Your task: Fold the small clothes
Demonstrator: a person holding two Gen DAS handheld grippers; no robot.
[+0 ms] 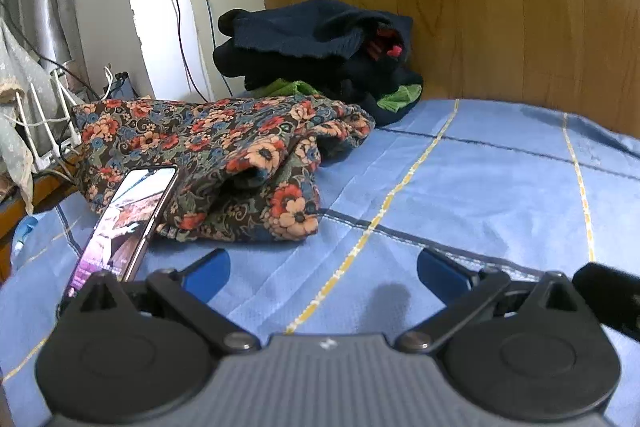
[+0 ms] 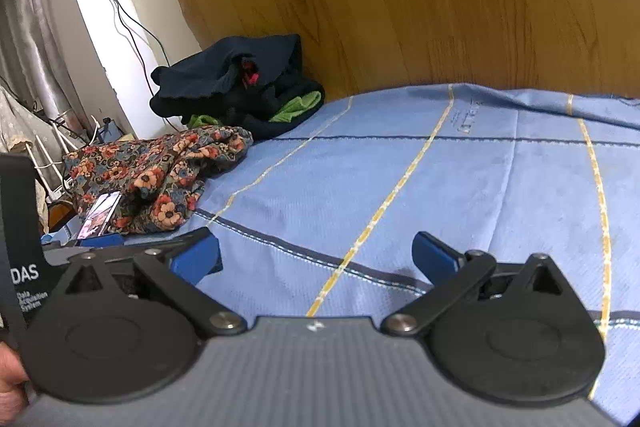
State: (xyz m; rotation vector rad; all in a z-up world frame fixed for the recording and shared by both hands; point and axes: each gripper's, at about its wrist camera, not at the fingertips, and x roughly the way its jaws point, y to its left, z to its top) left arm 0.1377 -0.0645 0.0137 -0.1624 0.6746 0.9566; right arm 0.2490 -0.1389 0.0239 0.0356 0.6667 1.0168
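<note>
Both grippers stand wide with nothing between the blue pads — the left gripper [image 1: 323,269] and the right gripper [image 2: 316,255] hover over the blue bedsheet [image 2: 460,195]. Further left, a phone [image 1: 120,227] leans on the crumpled floral garment [image 1: 224,163]. Behind it lies a dark clothes pile [image 1: 316,51] — against the wooden headboard [image 1: 480,7].

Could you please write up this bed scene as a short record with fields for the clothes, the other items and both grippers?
surface: blue bedsheet with yellow stripes
nearest garment: floral cloth, crumpled, unfolded
far pile: dark clothes over green fabric, against wooden headboard
other item: phone, screen lit, leaning on the floral cloth
left gripper: open, empty
right gripper: open, empty
</note>
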